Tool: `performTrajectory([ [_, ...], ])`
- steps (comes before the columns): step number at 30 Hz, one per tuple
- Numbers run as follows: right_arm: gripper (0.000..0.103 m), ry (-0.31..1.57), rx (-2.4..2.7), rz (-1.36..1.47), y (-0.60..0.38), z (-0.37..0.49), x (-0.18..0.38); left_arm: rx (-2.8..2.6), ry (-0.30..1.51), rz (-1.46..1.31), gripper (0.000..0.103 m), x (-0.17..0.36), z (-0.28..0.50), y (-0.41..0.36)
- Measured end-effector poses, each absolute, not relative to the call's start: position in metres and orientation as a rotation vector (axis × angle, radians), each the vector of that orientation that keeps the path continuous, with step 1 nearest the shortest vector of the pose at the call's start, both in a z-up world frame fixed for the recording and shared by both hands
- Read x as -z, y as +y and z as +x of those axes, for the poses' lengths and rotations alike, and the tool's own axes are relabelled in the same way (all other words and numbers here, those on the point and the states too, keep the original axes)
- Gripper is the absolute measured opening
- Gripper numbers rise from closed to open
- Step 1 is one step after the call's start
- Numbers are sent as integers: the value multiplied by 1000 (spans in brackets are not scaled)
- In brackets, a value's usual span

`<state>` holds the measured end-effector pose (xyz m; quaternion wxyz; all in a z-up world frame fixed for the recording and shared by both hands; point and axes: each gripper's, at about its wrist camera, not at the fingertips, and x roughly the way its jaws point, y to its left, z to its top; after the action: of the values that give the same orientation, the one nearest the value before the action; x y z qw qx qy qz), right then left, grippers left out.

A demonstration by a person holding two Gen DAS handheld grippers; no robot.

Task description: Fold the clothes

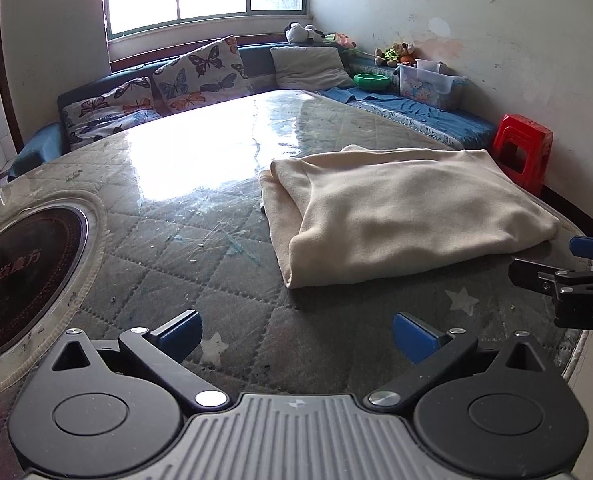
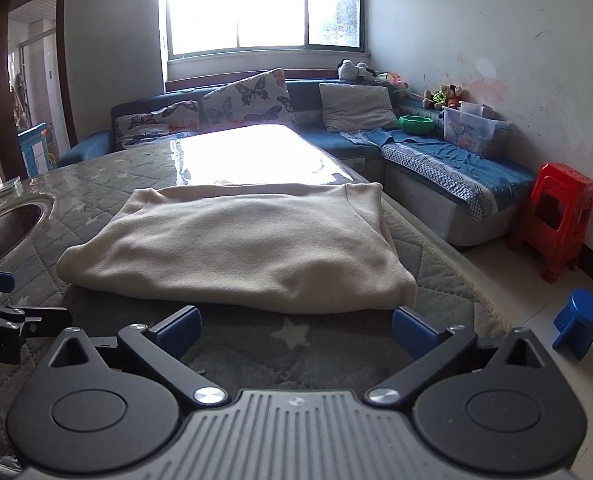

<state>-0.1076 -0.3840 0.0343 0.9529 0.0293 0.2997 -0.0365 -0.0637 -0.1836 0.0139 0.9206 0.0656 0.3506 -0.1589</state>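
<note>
- Cream fleece, the folded garment [image 1: 408,212], is lying on the quilted surface [image 1: 200,248] ahead and to the right of my left hand-held gripper [image 1: 295,340] in the left wrist view.
- I am holding that left hand-held gripper with its blue pads [image 1: 178,334] spread wide, nothing between them, and it is hovering over a bare stretch of the surface well short of the garment.
- My right hand-held gripper [image 1: 576,268] is poking in at the right edge of this view, just beside the garment's near right corner; from here I cannot tell whether it is touching the cloth.
- A round dark inset [image 1: 20,280] is sitting in the surface to the left, and a red stool [image 1: 522,152] is standing on the floor beyond the garment.
- In the right wrist view, the garment [image 2: 236,248] is lying straight ahead, its near folded edge just past the fingertips.
- I am keeping my right hand-held gripper [image 2: 295,330] fully spread, with only the surface showing between its blue pads [image 2: 412,332], so it is gripping nothing.
- My left hand-held gripper [image 2: 0,304] is showing at the left edge, apart from the cloth.
- A blue stool [image 2: 580,320] is lying on the floor to the right.
</note>
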Motion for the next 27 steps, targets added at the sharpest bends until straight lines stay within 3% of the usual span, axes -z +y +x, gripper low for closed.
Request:
performTrajectory([
  [27,103,581,63,51,-376,-122,-39,343,720,136,103,-14,-85,-193],
])
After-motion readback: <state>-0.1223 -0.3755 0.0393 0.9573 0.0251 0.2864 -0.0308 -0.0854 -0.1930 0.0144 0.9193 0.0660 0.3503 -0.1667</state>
